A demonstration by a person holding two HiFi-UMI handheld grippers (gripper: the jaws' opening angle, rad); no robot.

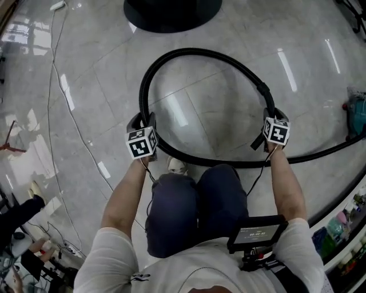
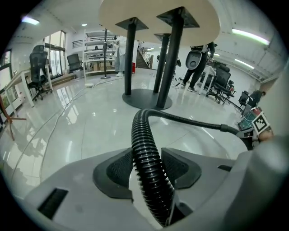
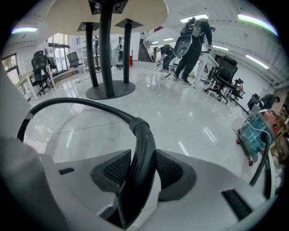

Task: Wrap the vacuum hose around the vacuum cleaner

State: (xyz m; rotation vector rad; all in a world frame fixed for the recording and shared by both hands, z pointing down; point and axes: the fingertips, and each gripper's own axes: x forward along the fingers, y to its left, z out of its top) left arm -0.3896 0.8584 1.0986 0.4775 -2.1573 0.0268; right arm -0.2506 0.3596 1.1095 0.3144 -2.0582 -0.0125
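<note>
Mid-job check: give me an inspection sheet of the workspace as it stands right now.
Surface: glossy grey tiled floor.
Job's things: black hose lifted in an arc between both grippers, the rest running off right; vacuum cleaner not surely identified.
Clutter: teal machine at right edge.
Grippers: left gripper shut on the ribbed hose; right gripper shut on its smooth section.
Cables: thin white cable on floor, left.
Surroundings: round table base ahead; office chairs, people beyond.

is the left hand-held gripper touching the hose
Touching. The left gripper view shows both pads of the left hand-held gripper pressed against the ribbed hose between them.
</note>
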